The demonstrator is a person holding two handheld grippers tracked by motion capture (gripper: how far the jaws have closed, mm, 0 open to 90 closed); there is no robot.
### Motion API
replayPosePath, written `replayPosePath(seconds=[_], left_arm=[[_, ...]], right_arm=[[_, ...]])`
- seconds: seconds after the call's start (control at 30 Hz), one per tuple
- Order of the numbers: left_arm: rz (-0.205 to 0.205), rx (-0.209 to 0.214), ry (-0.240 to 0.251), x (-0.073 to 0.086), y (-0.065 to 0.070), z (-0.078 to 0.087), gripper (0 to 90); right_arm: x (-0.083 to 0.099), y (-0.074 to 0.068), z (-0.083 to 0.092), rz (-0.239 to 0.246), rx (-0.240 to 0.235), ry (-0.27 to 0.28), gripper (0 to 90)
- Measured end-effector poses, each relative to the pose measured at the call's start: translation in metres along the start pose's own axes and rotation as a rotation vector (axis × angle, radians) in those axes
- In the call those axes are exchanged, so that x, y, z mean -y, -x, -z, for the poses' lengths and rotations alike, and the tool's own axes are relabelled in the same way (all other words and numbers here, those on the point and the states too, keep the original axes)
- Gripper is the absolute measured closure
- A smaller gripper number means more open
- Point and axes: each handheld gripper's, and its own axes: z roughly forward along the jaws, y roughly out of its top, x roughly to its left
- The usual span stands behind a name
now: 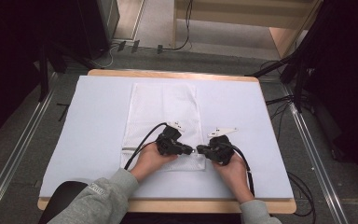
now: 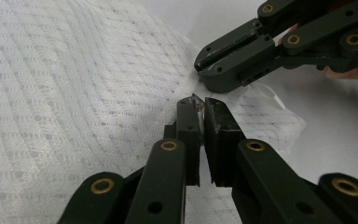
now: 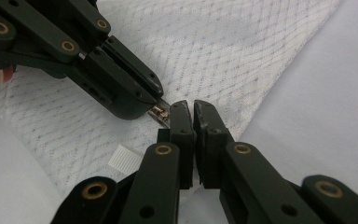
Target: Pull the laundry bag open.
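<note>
A white mesh bag lies flat on the pale mat, its zipper running along the near end. Both grippers meet tip to tip at the bag's near right corner. My left gripper is shut on the small metal zipper pull, which pokes out from its tips. My right gripper is shut on the bag's edge just beside the pull, and the fabric puckers up there. In the high view the left gripper and right gripper lie low on the bag, a hand behind each.
The mat covers a wooden table. A small white label sits on the bag near the zipper. Gripper cables trail over the bag and off the near edge. Dark stands and floor cables flank the table.
</note>
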Motion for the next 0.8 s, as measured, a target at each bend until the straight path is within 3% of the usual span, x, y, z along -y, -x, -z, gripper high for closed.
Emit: replayPosePath(seconds=[0.17,0.43,0.73,0.8], left_arm=[[-0.011,-0.007,0.0,0.0,0.001,-0.001,86.7],[0.079,0.054,-0.014,-0.002,-0.007,0.002,88.0],[0.138,0.097,-0.038,-0.002,-0.014,0.005,88.2],[0.133,0.094,-0.042,-0.002,-0.014,0.006,88.3]], right_arm=[[0.0,-0.002,-0.001,0.018,0.0,0.004,87.8],[0.002,-0.003,-0.001,0.064,0.006,0.017,88.5],[0.004,-0.002,-0.001,0.073,-0.012,0.029,90.0],[0.005,-0.002,-0.001,0.073,-0.013,0.024,90.0]])
